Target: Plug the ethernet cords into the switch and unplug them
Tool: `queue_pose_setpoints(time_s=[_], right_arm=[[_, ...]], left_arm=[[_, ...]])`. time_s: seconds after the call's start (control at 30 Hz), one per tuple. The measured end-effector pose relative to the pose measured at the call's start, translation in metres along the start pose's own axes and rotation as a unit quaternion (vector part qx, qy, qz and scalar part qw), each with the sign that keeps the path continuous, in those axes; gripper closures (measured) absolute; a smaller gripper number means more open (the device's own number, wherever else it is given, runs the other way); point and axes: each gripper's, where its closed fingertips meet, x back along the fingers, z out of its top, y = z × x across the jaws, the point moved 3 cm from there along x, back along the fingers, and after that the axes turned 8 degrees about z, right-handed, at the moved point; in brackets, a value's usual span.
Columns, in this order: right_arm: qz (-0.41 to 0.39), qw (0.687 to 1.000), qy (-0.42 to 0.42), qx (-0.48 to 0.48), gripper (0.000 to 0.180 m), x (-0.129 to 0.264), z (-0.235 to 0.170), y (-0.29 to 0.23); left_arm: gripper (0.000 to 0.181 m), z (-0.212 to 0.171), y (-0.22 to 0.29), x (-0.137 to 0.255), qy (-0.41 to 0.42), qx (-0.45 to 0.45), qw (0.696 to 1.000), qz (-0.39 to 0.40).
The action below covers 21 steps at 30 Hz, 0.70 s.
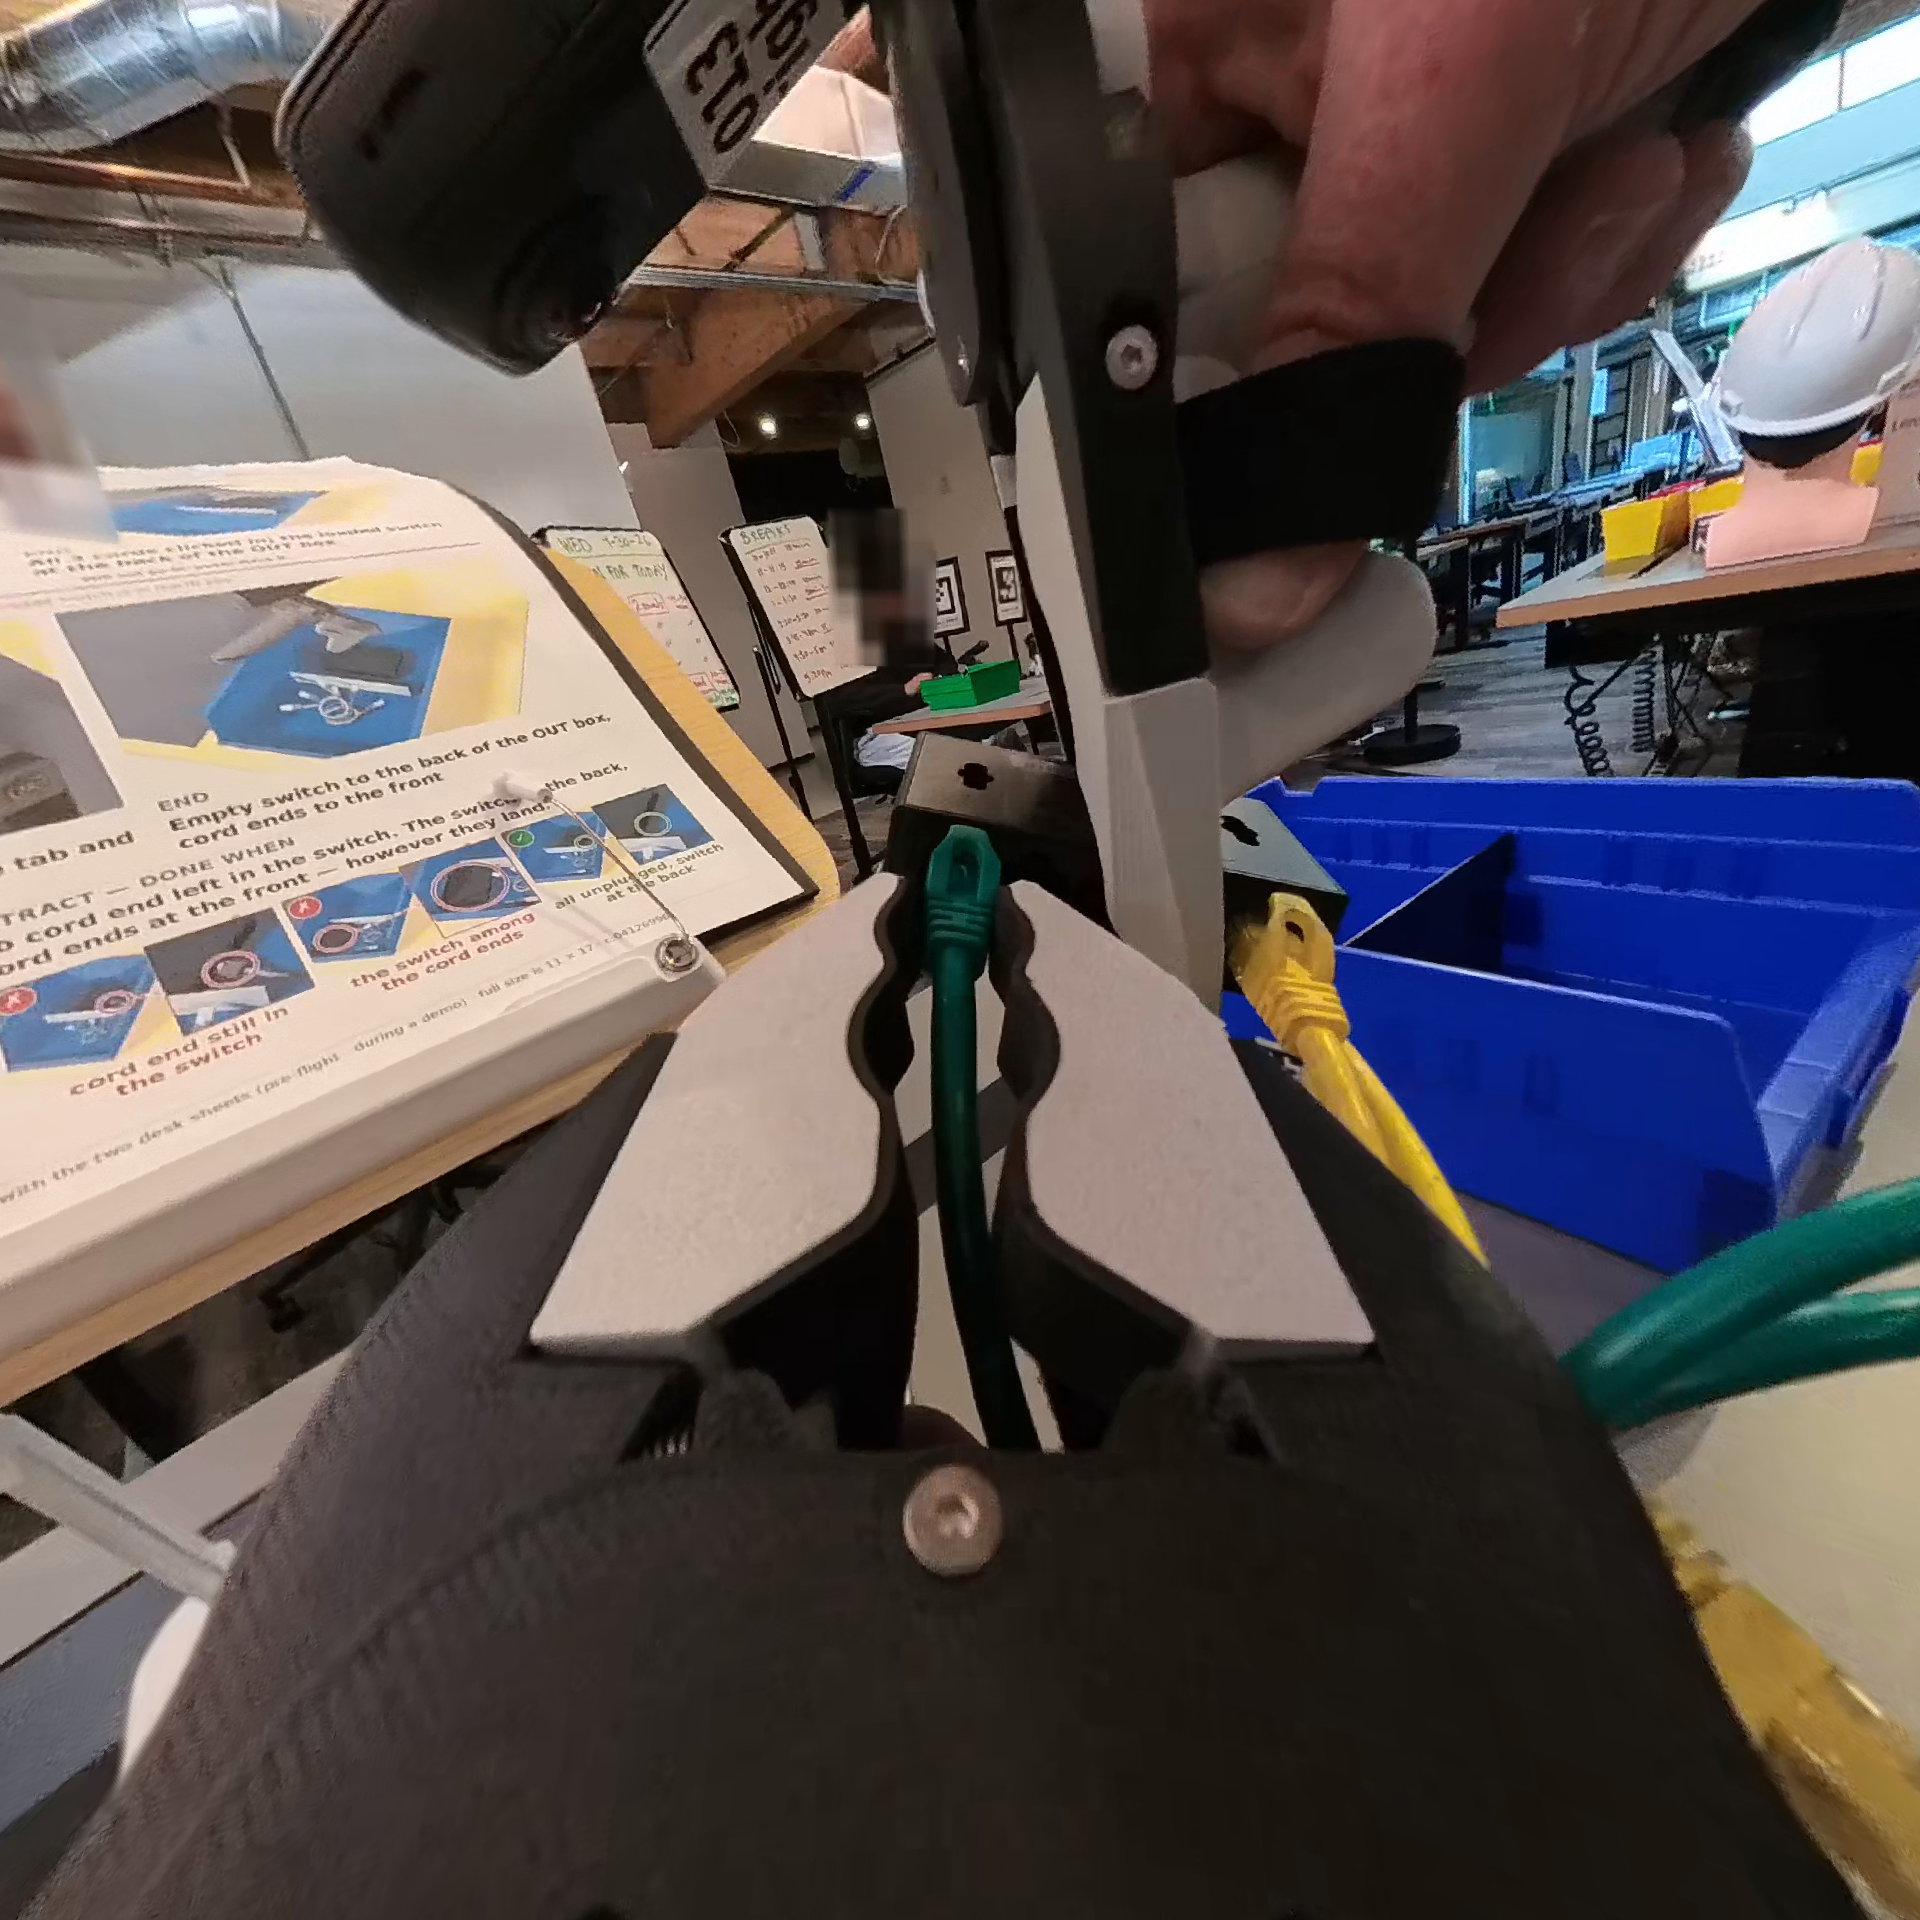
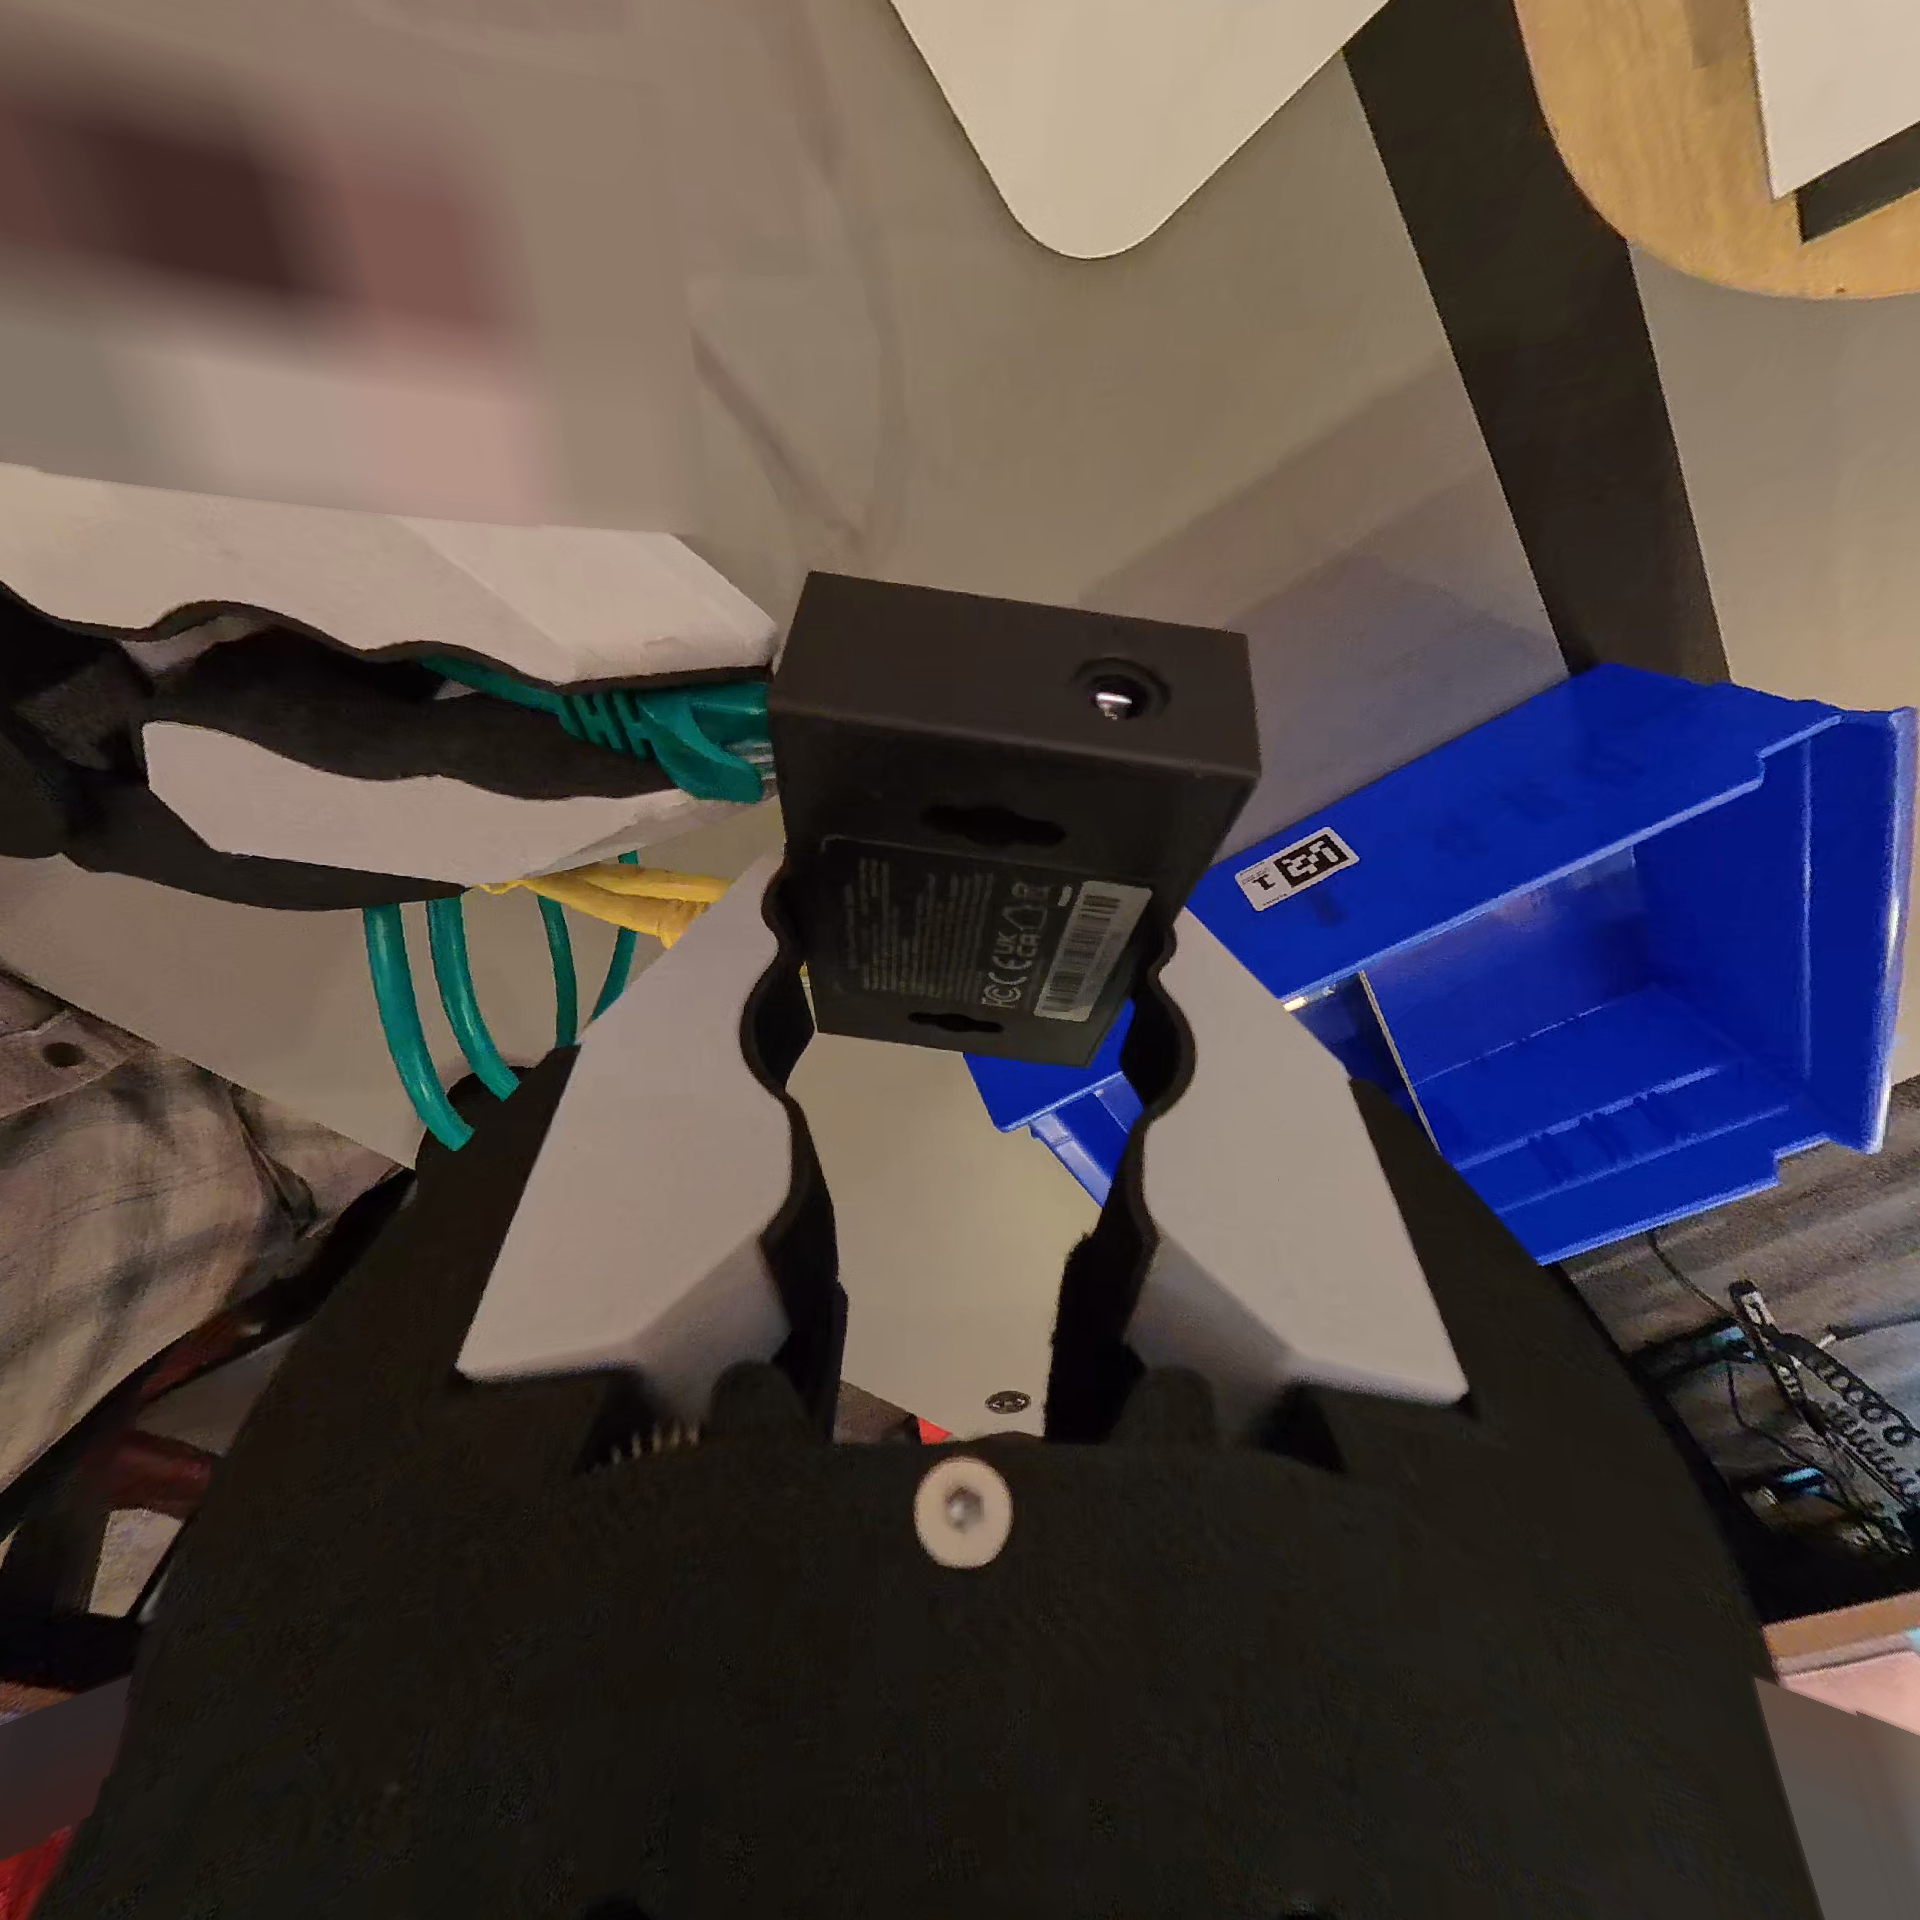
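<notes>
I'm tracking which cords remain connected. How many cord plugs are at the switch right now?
3: a green plug between the left gripper's fingers, and two yellow plugs side by side to its right. More may be hidden behind the right gripper.

My left gripper (image 1: pixel 956 997) has matt grey finger faces edged with black, rough-looking rubbery padding, on a grainy black printed body fixed by a shiny metal screw (image 1: pixel 952 1520). The green cord (image 1: pixel 961 1122) I see has a smooth, slightly glossy plastic jacket and a ribbed boot; the yellow cord (image 1: pixel 1340 1070) looks the same. The switch (image 2: pixel 997 821) in my right gripper (image 2: pixel 966 997) is matt black, with a printed label. The blue bin (image 2: pixel 1621 987) is glossy moulded plastic. The instruction sheet (image 1: pixel 343 790) looks like paper, on a wood-grain tabletop (image 1: pixel 665 665).
</notes>
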Motion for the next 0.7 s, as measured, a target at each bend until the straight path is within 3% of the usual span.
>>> queue_pose_setpoints(time_s=[0.27, 0.53, 0.7], right_arm=[[0.012, 0.999, 0.034, -0.004, 0.120, -0.003, 0.001, 0.005], [0.037, 0.996, 0.074, -0.029, 0.120, -0.009, -0.016, 0.018], [0.057, 0.993, 0.095, -0.040, 0.120, -0.018, -0.024, 0.020]], left_arm=[[0.167, -0.002, -0.001, -0.003, -0.011, 0.010, 1.000, -0.026], [0.156, 0.000, 0.011, -0.002, -0.049, 0.004, 0.988, -0.146], [0.172, -0.008, 0.018, -0.003, -0.070, -0.048, 0.986, -0.146]])
